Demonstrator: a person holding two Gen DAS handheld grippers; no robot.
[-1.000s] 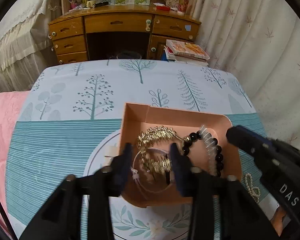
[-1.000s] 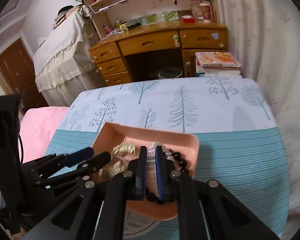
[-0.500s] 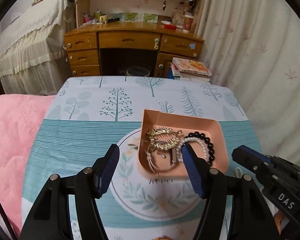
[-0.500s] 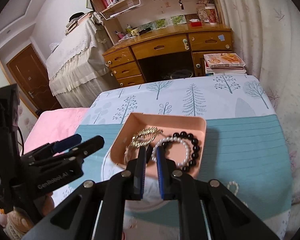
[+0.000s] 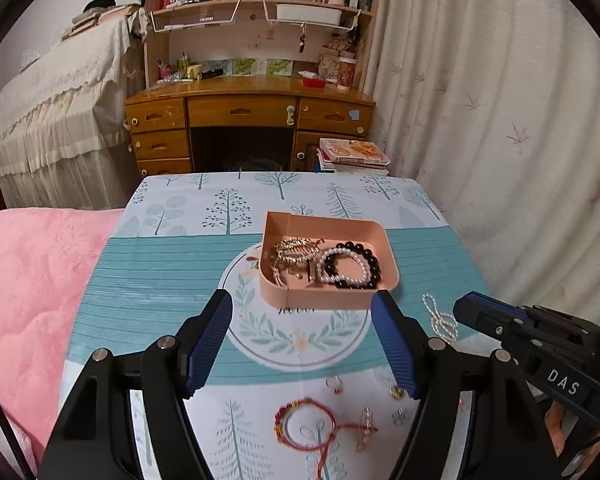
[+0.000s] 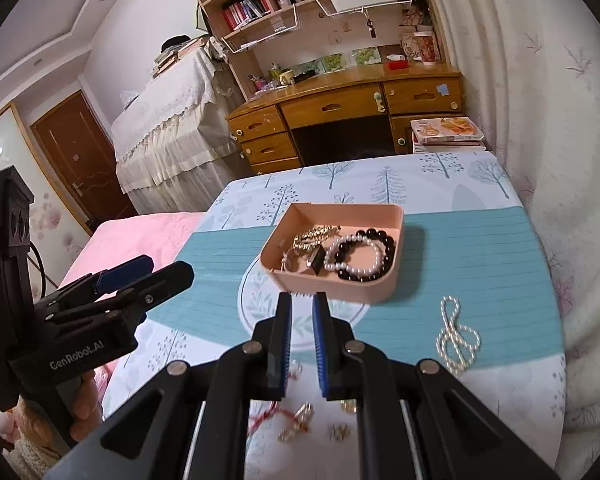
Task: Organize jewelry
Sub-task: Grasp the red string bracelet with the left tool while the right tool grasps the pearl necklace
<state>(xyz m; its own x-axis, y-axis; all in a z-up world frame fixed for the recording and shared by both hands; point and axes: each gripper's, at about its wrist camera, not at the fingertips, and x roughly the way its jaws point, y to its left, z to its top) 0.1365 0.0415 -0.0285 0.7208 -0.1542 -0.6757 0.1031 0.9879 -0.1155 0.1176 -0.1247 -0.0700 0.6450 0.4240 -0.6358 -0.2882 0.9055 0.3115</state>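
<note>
Left tongs [image 5: 302,326] are opening, empty, short of the pink tray [image 5: 328,299] of jewelry on the desk [image 5: 160,264]; a red bracelet [image 5: 306,424] lies nearer. Right tongs [image 6: 302,305], nearly closed and empty, face the tray; a pearl strand [image 6: 456,338] lies rightward.

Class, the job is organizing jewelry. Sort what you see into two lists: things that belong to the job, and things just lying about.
Part of the job:
pink tray
gold chains
black bead bracelet
pearl bracelet
pearl strand
red cord bracelet
small rings

Just lying about:
stack of books
wooden desk
pink blanket
</note>
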